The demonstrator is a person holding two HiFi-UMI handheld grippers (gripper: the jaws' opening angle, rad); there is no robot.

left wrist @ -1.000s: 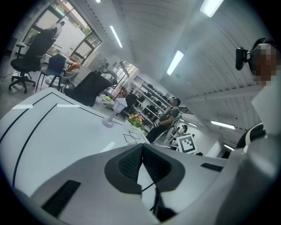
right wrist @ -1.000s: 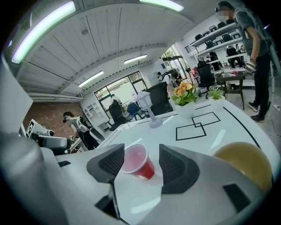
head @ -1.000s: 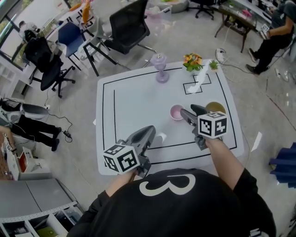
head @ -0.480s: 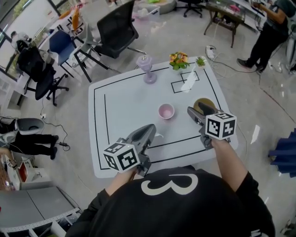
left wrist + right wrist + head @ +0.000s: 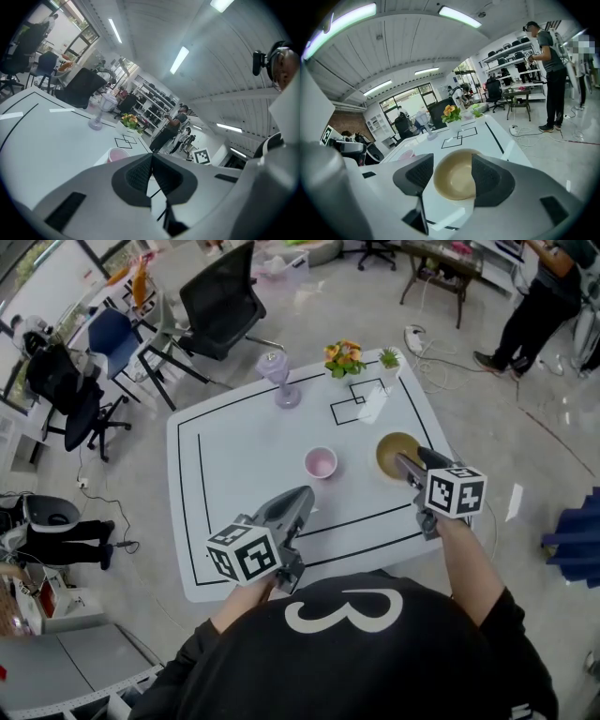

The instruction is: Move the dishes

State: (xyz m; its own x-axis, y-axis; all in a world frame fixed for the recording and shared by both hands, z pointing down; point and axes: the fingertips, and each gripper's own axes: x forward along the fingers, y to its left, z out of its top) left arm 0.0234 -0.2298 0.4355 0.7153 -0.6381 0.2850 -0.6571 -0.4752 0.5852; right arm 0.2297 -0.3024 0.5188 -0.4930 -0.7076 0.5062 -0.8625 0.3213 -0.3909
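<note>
On the white table (image 5: 244, 456), the right gripper (image 5: 412, 465) holds its jaws spread wide, framing the tan bowl (image 5: 392, 454) at the table's right side, while the left gripper (image 5: 298, 505) has its jaws pressed together, empty, near the small pink cup (image 5: 321, 463).

My right gripper (image 5: 407, 465) has swung away from the pink bowl (image 5: 321, 462), where its tip sat a second ago, toward the right side of the table (image 5: 244, 456), and my spread jaws now frame the tan bowl (image 5: 452, 180).
</note>
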